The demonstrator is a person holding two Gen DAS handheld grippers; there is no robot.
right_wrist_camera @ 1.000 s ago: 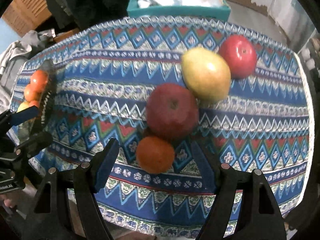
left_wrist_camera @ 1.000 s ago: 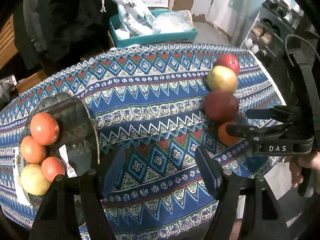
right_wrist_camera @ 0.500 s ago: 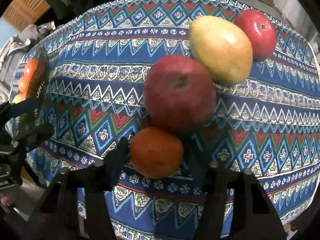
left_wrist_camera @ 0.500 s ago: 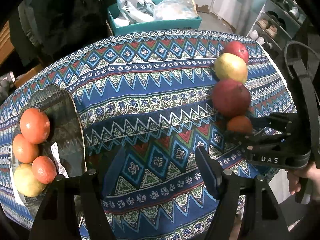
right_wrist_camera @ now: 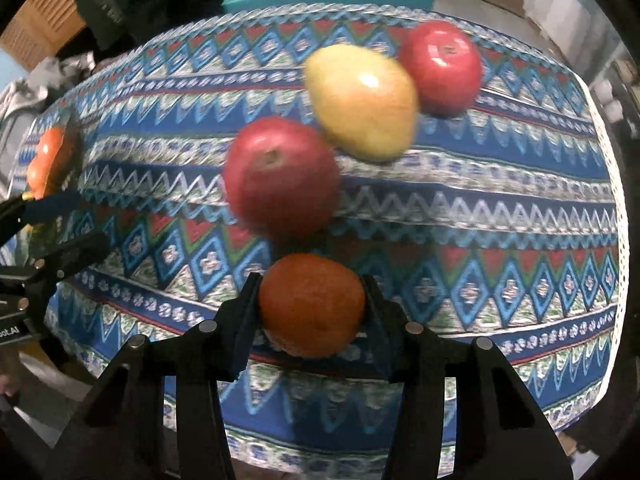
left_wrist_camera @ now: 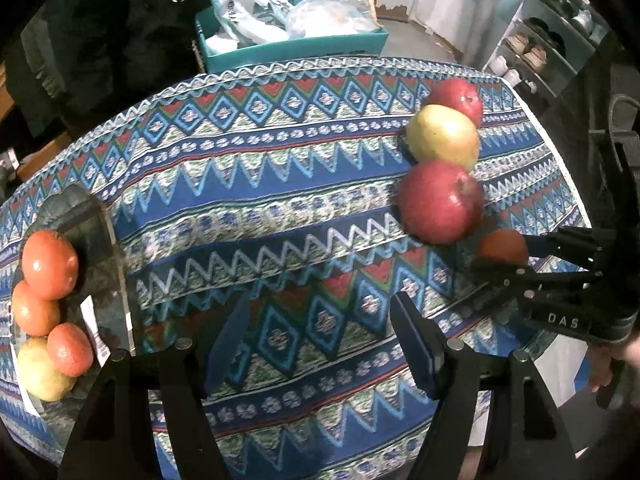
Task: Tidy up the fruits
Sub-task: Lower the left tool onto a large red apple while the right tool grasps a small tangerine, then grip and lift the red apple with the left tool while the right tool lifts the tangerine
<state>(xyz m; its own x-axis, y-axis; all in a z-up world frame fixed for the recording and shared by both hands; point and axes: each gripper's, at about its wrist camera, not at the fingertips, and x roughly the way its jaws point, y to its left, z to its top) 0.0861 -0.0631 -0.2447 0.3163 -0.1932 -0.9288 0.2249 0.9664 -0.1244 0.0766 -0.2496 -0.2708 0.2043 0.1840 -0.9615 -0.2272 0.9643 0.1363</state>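
My right gripper [right_wrist_camera: 312,304] is shut on a small orange [right_wrist_camera: 311,304] just above the patterned tablecloth; it also shows in the left wrist view [left_wrist_camera: 502,247]. Behind it lie a dark red apple [right_wrist_camera: 280,176], a yellow pear [right_wrist_camera: 362,102] and a bright red apple [right_wrist_camera: 442,66]. My left gripper [left_wrist_camera: 320,340] is open and empty over the cloth. A glass plate [left_wrist_camera: 100,248] at the left holds three oranges [left_wrist_camera: 50,264] and a yellow fruit [left_wrist_camera: 38,372].
A teal bin [left_wrist_camera: 296,46] with bags stands behind the table. A shoe rack [left_wrist_camera: 548,48] stands at the back right. The table edge [right_wrist_camera: 616,208] lies right of the fruit row.
My right gripper moved in around the small orange and shut on it. The left gripper stayed open and drifted slightly.
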